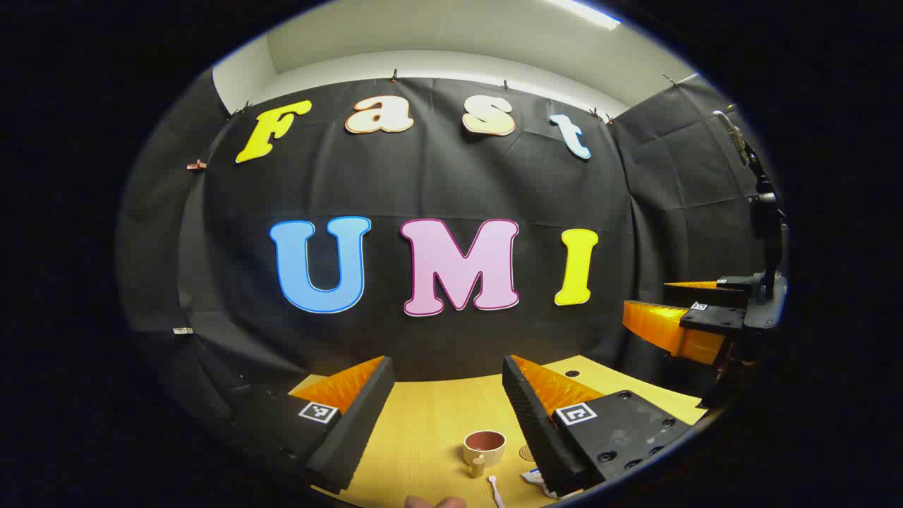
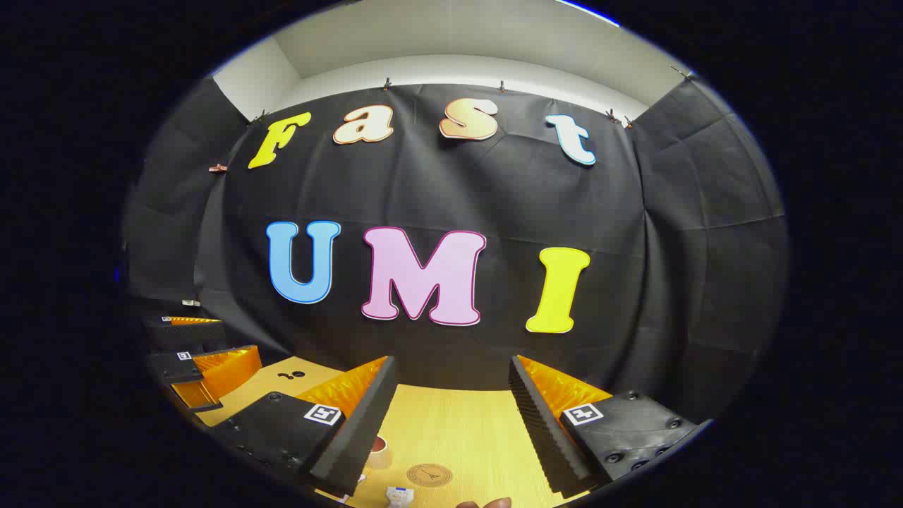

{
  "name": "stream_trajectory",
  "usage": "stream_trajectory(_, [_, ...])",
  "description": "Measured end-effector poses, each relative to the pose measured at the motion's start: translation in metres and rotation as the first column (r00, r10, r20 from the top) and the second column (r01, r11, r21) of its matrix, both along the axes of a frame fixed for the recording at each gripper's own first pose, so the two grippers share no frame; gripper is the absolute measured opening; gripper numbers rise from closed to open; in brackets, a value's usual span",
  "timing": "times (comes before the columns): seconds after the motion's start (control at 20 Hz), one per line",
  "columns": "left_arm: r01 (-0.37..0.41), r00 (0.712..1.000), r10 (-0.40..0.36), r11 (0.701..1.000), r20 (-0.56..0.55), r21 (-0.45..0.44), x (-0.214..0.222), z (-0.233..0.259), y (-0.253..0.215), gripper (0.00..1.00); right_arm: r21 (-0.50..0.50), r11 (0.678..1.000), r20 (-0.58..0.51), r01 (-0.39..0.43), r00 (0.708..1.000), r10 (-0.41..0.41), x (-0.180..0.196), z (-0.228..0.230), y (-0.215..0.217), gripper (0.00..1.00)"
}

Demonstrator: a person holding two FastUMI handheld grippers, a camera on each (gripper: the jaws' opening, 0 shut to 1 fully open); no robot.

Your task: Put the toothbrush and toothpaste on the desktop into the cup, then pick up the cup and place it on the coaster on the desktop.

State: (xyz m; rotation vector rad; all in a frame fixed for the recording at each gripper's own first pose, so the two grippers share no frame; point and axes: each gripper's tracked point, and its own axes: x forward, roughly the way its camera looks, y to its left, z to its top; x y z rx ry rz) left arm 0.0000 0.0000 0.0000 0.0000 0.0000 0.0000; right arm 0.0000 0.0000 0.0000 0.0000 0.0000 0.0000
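In the left gripper view a cream cup (image 1: 484,446) with a brown inside stands on the wooden desktop (image 1: 423,423), its handle towards me. A white toothbrush (image 1: 494,488) lies just in front of it. The toothpaste (image 1: 534,478) and the round coaster (image 1: 527,451) peek out from behind my finger. My left gripper (image 1: 448,423) hovers open above the table, holding nothing. In the right gripper view the coaster (image 2: 429,475) lies between the fingers. The cup (image 2: 379,451) is half hidden at the left and the toothpaste (image 2: 400,496) sits at the bottom edge. My right gripper (image 2: 451,430) is open and holds nothing.
The right gripper (image 1: 691,321) shows far right in the left gripper view, beside a black jointed stand (image 1: 767,212). The left gripper (image 2: 204,363) shows far left in the right gripper view. Black cloth walls close the table's back and sides. Cable holes (image 1: 572,372) mark the desktop.
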Motion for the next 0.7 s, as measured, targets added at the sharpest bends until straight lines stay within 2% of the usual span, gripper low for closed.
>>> stream_trajectory(0.7, [0.005,0.999,-0.006,1.000,-0.038,-0.011,0.000,-0.004,0.001,0.96,0.000,1.000,-0.038,-0.029,0.999,0.029,-0.006,-0.014,0.007,0.97])
